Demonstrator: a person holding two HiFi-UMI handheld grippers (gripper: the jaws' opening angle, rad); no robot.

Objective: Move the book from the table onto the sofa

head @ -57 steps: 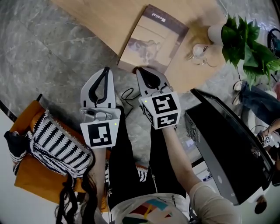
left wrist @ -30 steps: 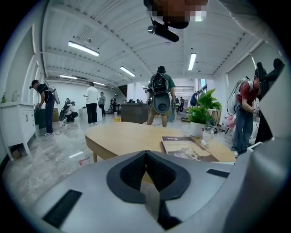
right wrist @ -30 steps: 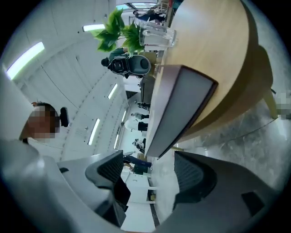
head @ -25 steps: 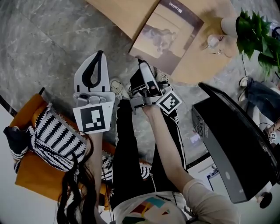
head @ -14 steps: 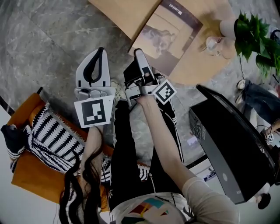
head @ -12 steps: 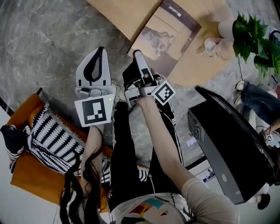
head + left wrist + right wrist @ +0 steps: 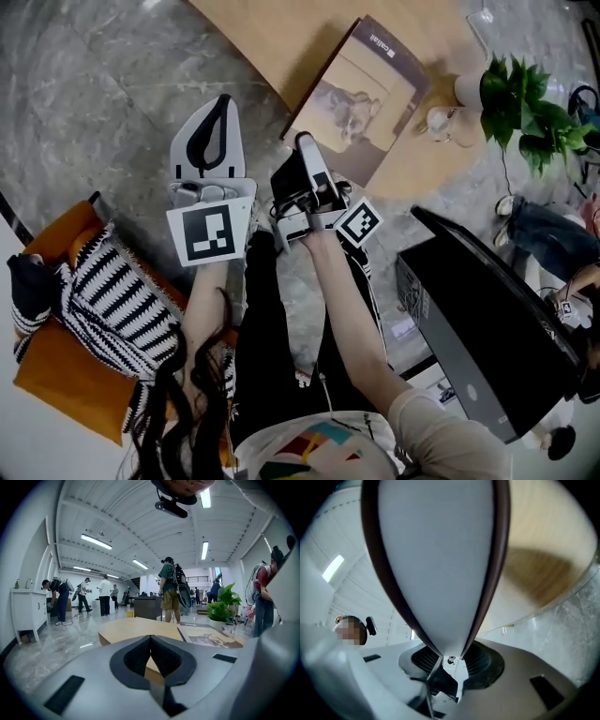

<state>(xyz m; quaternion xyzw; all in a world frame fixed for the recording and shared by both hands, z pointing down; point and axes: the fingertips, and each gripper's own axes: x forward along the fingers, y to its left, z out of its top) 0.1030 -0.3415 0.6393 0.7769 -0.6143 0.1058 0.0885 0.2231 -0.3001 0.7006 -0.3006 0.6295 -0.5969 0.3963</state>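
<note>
While the left gripper (image 7: 217,105) has its fingers pressed together, empty, the right gripper (image 7: 306,148) has just closed its fingers on the near edge of the book (image 7: 361,94), which lies over the wooden bench (image 7: 272,37)

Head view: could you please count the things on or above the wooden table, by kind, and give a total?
book: 1
potted plant: 1
clear glass: 1
Total: 3
</note>
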